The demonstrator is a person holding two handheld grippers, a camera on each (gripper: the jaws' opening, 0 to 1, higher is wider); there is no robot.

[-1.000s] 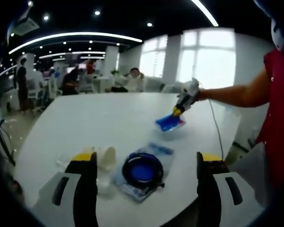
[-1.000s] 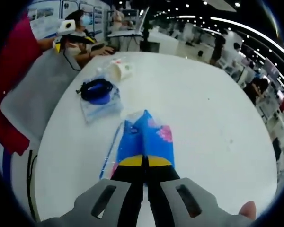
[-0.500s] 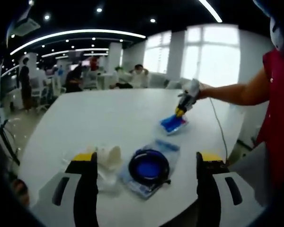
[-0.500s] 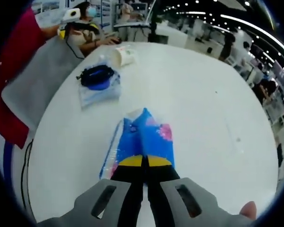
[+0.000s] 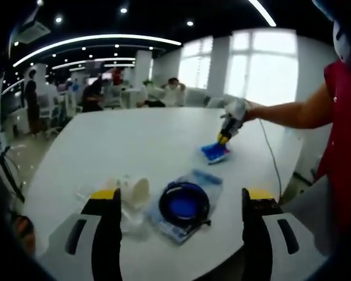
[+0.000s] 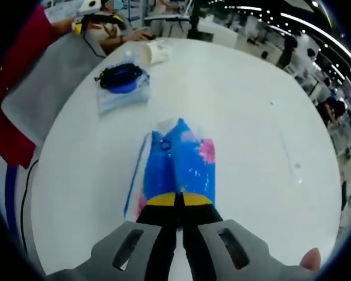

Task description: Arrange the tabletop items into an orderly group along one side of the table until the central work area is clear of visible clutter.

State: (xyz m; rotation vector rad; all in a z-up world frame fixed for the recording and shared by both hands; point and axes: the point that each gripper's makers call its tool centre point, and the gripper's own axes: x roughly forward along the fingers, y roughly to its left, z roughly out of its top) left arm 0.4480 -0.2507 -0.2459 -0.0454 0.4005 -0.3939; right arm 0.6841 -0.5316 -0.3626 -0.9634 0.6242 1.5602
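Big white tabletop first, round-edged and mostly bare. On it, the blue pouch lies flat near the edge by the person in red, and the right claw has its jaws pinched tight on the pouch's near end. From the left gripper view that same right claw sits on the pouch across the tabletop from the bag. The bag of dark cable on blue, in clear plastic, rests close to the left claw, whose jaws stand wide apart, holding nothing, one either side of it. Just beside the bag, touching or nearly so, lies a white cup on its side.
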